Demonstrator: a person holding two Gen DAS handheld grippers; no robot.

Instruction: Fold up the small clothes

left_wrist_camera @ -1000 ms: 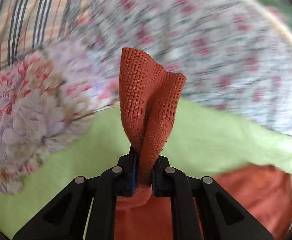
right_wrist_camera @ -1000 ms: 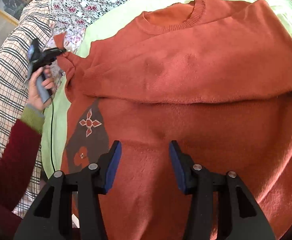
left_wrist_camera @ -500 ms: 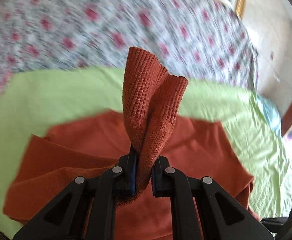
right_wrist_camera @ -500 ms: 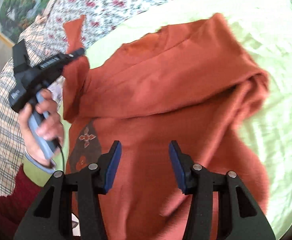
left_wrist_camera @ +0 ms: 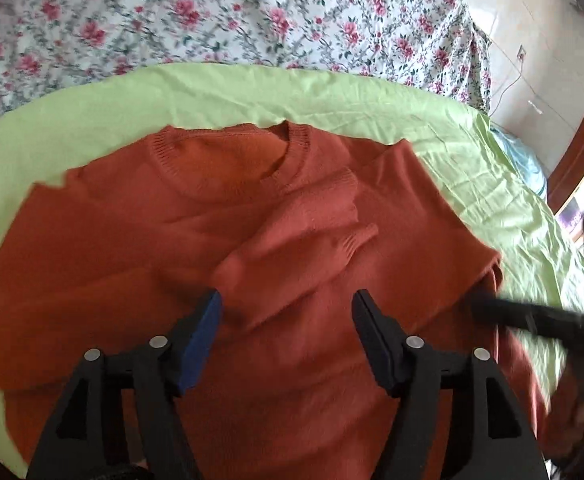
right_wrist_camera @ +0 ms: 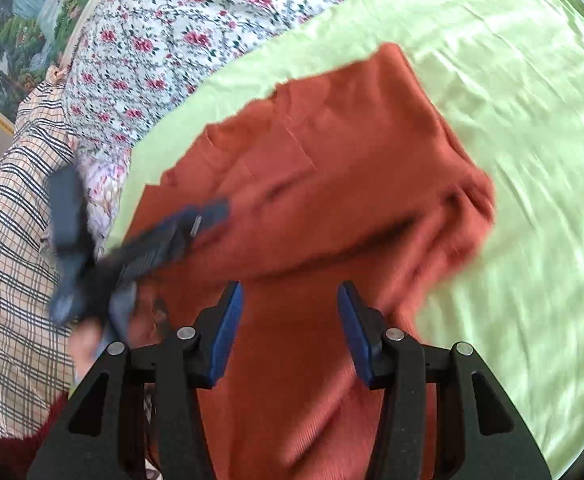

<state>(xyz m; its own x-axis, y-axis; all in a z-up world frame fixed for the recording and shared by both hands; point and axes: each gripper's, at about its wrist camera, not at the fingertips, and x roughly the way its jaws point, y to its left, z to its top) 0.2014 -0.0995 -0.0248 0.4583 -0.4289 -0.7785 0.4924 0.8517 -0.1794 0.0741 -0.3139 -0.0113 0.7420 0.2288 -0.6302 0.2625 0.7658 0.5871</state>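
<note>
With the fingers of the left gripper (left_wrist_camera: 286,336) spread and empty above the sleeve (left_wrist_camera: 292,236) laid across the orange sweater (left_wrist_camera: 132,248) on the green sheet (left_wrist_camera: 491,184), the right gripper (right_wrist_camera: 290,332), also spread, should take the 3 o'clock side and fold it in flat.

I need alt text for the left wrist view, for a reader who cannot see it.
An orange sweater lies on a green sheet, one sleeve folded across its chest. The open left gripper hovers above it; a floral blanket lies behind.
</note>
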